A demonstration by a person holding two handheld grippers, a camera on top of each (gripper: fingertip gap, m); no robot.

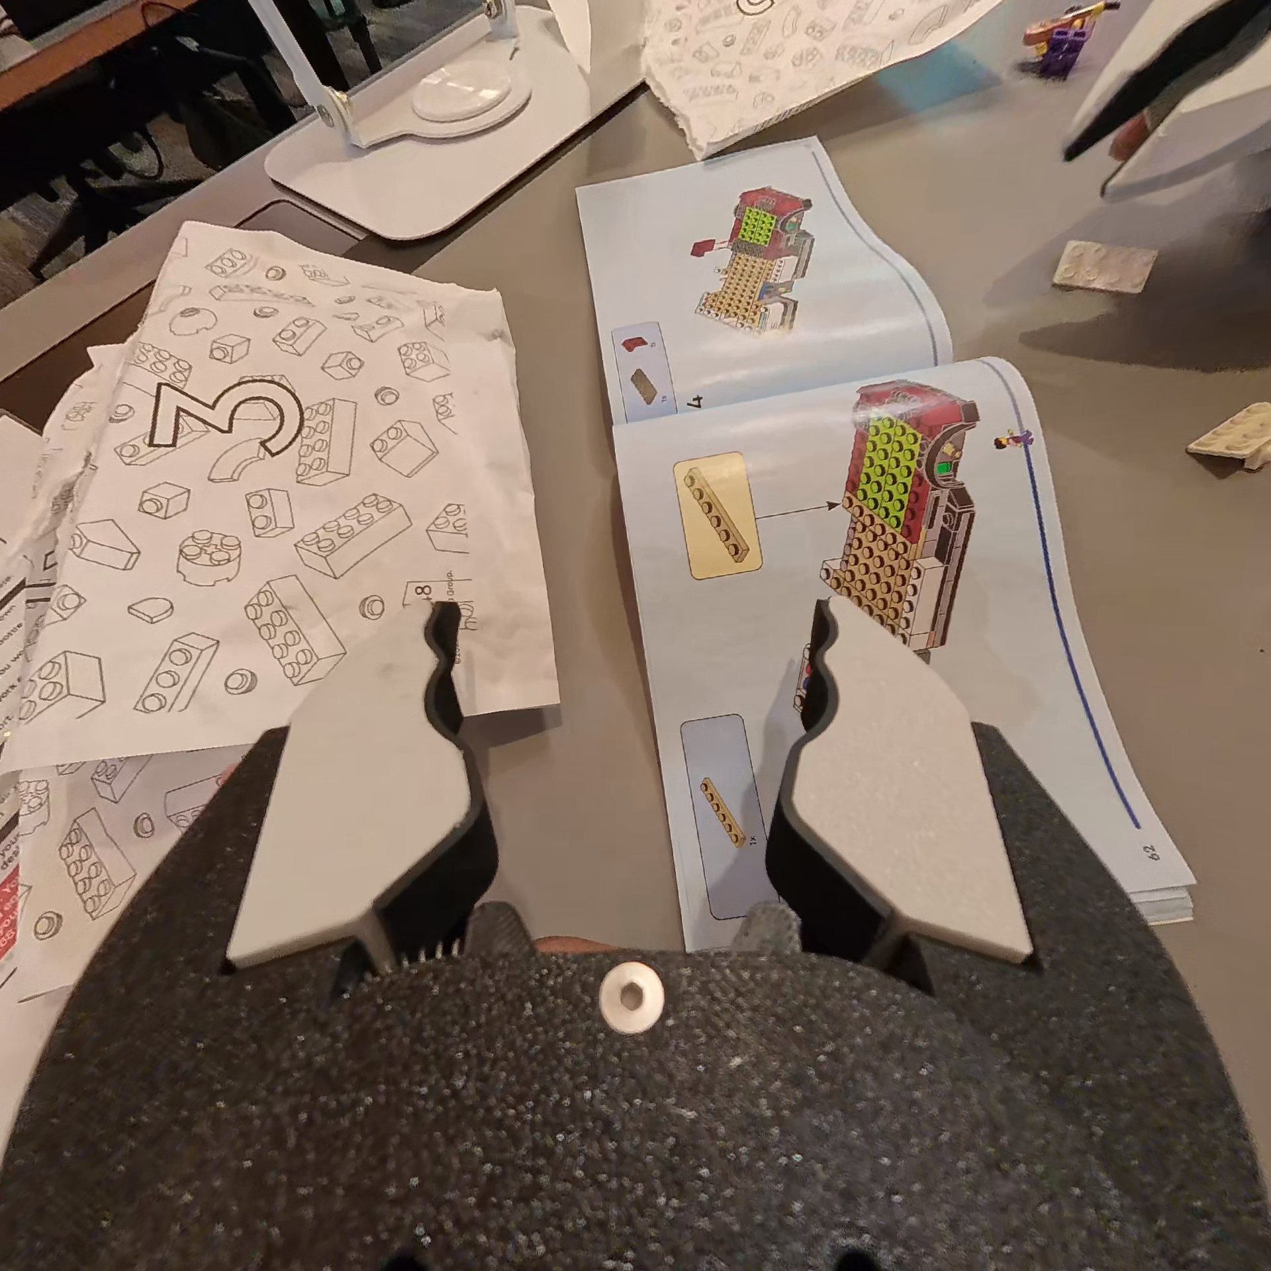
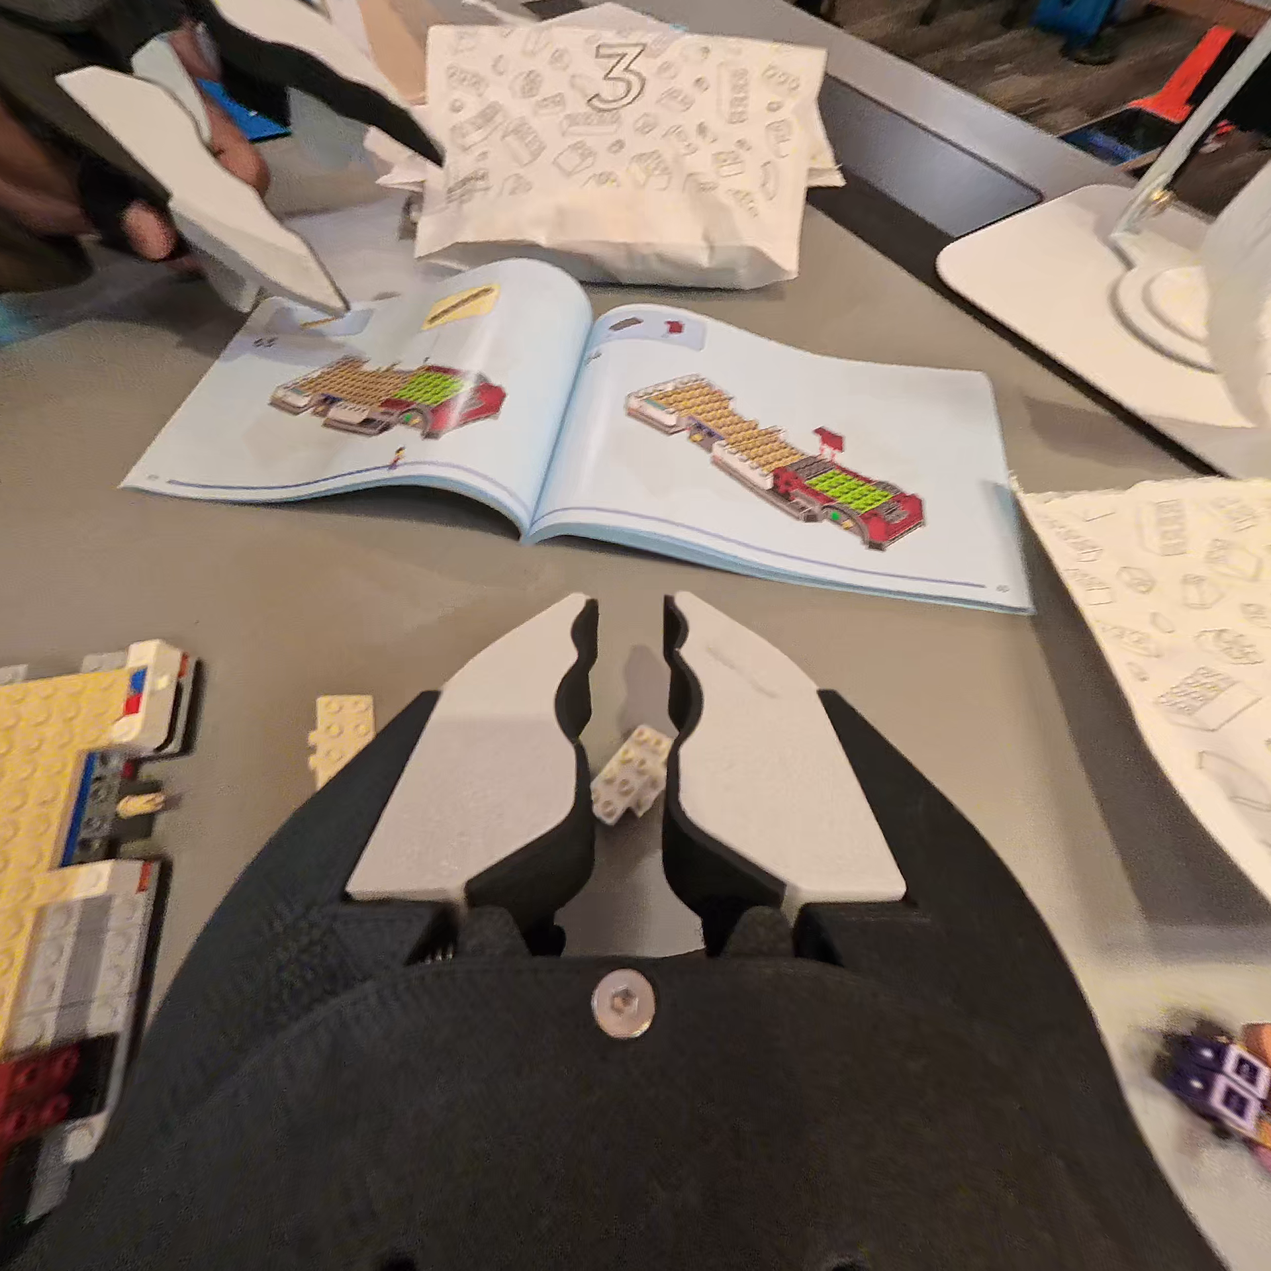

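Left claw point(image 1: 633, 612) was spread wide over booklet point(image 1: 791, 688), holding nothing. Right claw point(image 2: 629, 605) was nearly closed, pinching nothing. White brick point(image 2: 629, 774) sat between its fingers, at 6 o'clock from tips. Closing crooked could knock brick away.

white brick piece point(image 2: 629, 774) | tilted on table | between right gripper point(image 2: 629, 605) jaws, unpressed
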